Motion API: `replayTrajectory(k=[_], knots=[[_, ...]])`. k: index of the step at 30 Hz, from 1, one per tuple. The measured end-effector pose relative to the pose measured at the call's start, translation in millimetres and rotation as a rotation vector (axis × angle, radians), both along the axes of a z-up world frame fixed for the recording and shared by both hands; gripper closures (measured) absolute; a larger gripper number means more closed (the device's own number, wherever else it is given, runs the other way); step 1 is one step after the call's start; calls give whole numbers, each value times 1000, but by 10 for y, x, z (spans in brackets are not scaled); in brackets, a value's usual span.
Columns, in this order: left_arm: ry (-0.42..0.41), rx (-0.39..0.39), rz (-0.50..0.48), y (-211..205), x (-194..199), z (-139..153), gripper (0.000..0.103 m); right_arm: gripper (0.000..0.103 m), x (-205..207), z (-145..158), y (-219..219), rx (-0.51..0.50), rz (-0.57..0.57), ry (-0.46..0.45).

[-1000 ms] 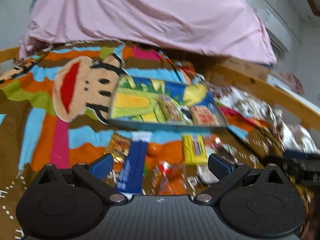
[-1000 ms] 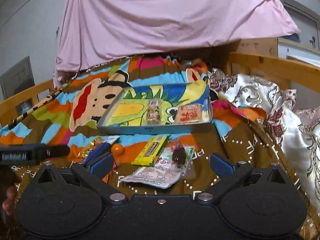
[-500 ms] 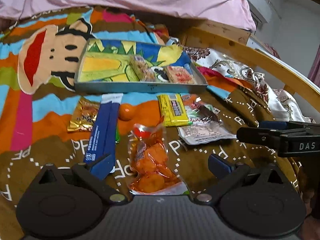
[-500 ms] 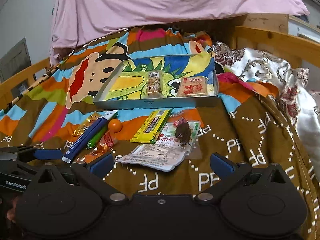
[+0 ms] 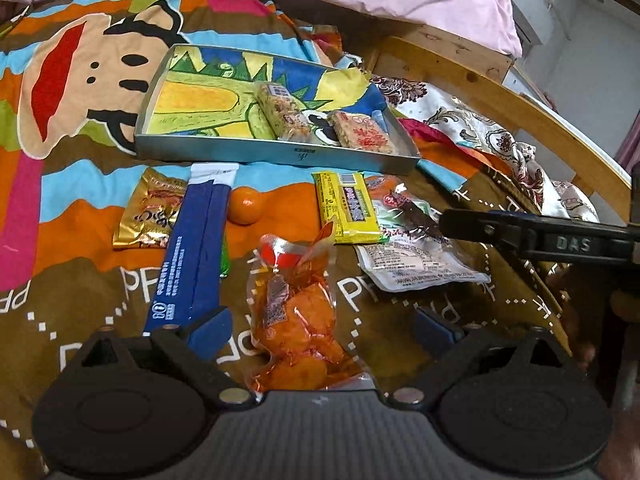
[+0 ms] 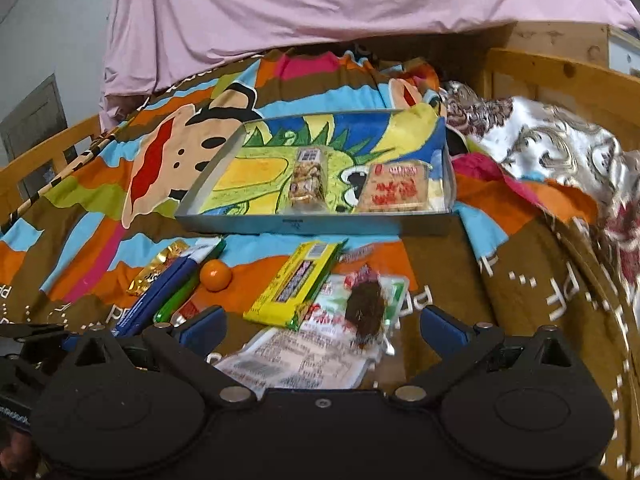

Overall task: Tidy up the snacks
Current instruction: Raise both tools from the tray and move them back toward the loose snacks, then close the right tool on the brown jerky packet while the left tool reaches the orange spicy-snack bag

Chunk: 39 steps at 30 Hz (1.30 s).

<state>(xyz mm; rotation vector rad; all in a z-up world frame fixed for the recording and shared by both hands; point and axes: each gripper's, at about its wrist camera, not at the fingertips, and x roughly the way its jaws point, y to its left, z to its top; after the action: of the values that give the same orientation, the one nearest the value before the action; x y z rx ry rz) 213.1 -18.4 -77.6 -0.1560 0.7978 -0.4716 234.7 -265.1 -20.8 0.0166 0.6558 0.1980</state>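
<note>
So the left gripper (image 5: 324, 330) is spread wide but its jaws are closing a bit, with the orange bag (image 5: 298, 320) lying between the fingers, pads not on it. The right gripper (image 6: 322, 326) is spread too, straddling the white packet (image 6: 308, 356) with the dark snack on top, not touching it as far as I can see. The tray (image 5: 276, 154) sits further back on the blanket (image 5: 80, 280), holding a clear bar (image 5: 282, 110) and a red square pack (image 5: 364, 132) side by side. In front of the tray, loose on the blanket: gold packet (image 5: 150, 214), blue box (image 5: 192, 252), orange ball (image 5: 245, 209), yellow bar (image 5: 346, 208).
</note>
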Motion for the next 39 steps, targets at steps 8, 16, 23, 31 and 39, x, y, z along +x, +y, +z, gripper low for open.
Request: replayTrajectory(k=[8, 16, 23, 31, 39], knots=[[-11, 7, -13, -90, -12, -46, 7, 1, 95, -60, -8, -32, -33, 4], [43, -48, 60, 0, 56, -68, 20, 1, 138, -68, -8, -46, -33, -43], [86, -55, 98, 11, 98, -106, 33, 11, 290, -150, -12, -75, -19, -38], [89, -7, 111, -67, 109, -120, 47, 34, 451, -360, 16, -128, -17, 31], [90, 14, 126, -84, 113, -123, 50, 45, 471, -442, 65, -184, -19, 52]])
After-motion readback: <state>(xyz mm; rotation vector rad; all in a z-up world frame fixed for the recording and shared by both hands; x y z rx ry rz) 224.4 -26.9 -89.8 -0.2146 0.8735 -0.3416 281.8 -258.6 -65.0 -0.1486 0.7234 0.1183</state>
